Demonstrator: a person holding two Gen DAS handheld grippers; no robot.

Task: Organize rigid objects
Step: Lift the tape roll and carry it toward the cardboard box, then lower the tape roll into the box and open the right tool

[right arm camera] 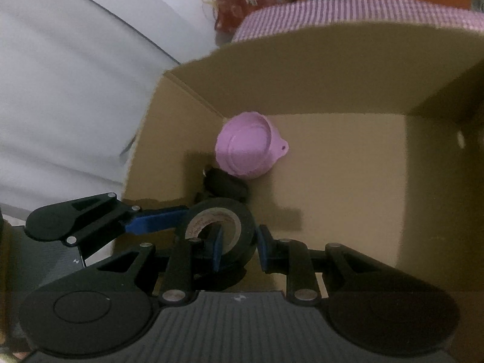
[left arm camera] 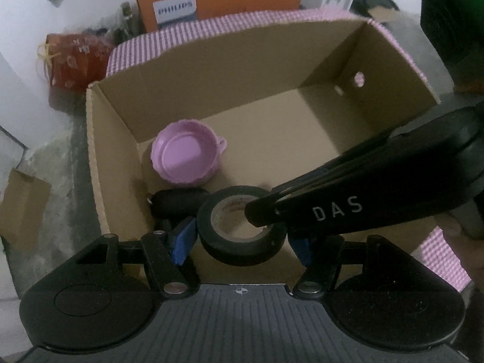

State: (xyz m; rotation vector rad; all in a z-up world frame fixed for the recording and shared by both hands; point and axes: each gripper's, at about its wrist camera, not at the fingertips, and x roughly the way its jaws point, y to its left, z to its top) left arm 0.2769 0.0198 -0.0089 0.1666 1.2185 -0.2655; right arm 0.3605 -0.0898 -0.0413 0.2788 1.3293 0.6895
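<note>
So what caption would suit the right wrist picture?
Both tongs carry a black tape roll over a cardboard box holding a pink lid.

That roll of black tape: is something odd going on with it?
Yes. Both claws hold the one tape roll above the cardboard box: the left claw straddles its outside, while the right claw pinches its wall, one finger through the hole. Nothing looks spilled or damaged.

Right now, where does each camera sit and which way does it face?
Left wrist: on the left hand-held gripper, facing steeply down into the cardboard box; its own fingers flank the tape roll, the right hand-held gripper crossing in.
Right wrist: on the right hand-held gripper, facing down into the box; its fingers pinch the roll's wall.
Shared: box, tape roll, pink bowl.
</note>
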